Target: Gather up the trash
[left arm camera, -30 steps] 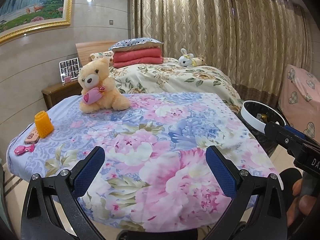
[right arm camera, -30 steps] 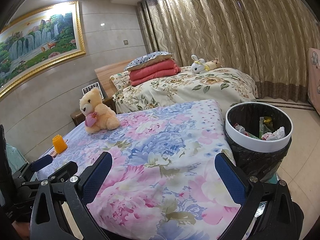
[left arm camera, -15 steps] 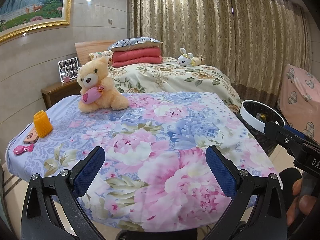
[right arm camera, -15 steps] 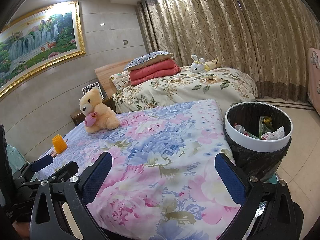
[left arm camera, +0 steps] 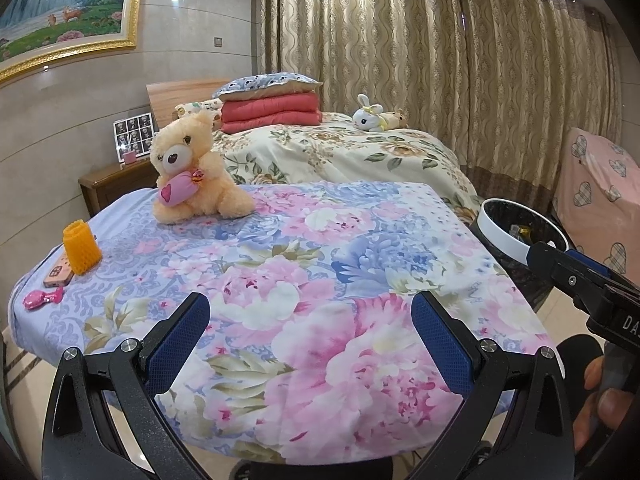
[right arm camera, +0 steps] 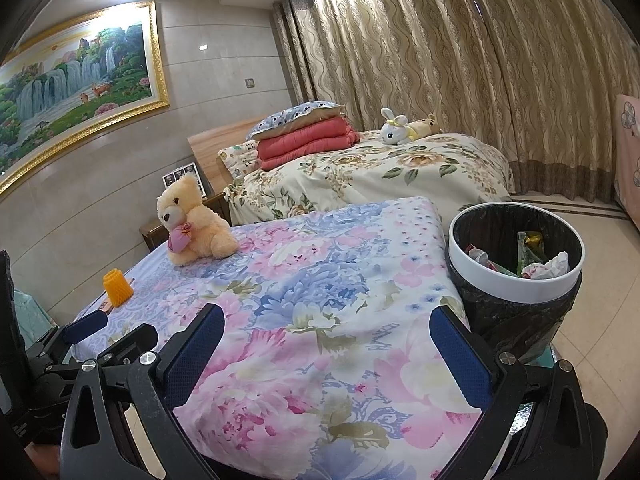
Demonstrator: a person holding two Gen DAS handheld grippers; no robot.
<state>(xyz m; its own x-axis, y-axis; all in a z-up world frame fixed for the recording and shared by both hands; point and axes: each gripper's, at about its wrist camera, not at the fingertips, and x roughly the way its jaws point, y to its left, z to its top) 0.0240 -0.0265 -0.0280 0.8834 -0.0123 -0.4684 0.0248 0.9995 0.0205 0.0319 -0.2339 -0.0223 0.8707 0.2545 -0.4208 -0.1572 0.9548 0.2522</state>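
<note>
Left wrist view: the left claw (left arm camera: pixel 310 330) is wide and empty above the counter (left arm camera: pixel 304 248). The right claw (right arm camera: pixel 326 346) is likewise wide and empty. The bin (right arm camera: pixel 514 280), holding trash, stands right of it, probably for short drops.

The only writing that can be read is on the right gripper (left arm camera: pixel 612 304), seen from the left wrist camera at the right edge of the picture, just beside the white-rimmed trash bin (left arm camera: pixel 505 236). White capital letters "DA" stand on its black body, and the rest of the word is cut off by the edge of the picture. The photo sheet (left arm camera: pixel 133 135) on the nightstand behind the teddy bear (left arm camera: pixel 192 168) shows small dark squares, too small to tell any writing. Nothing else near the trash bin carries legible words or numbers; the wrappers inside it are too small to read.
</note>
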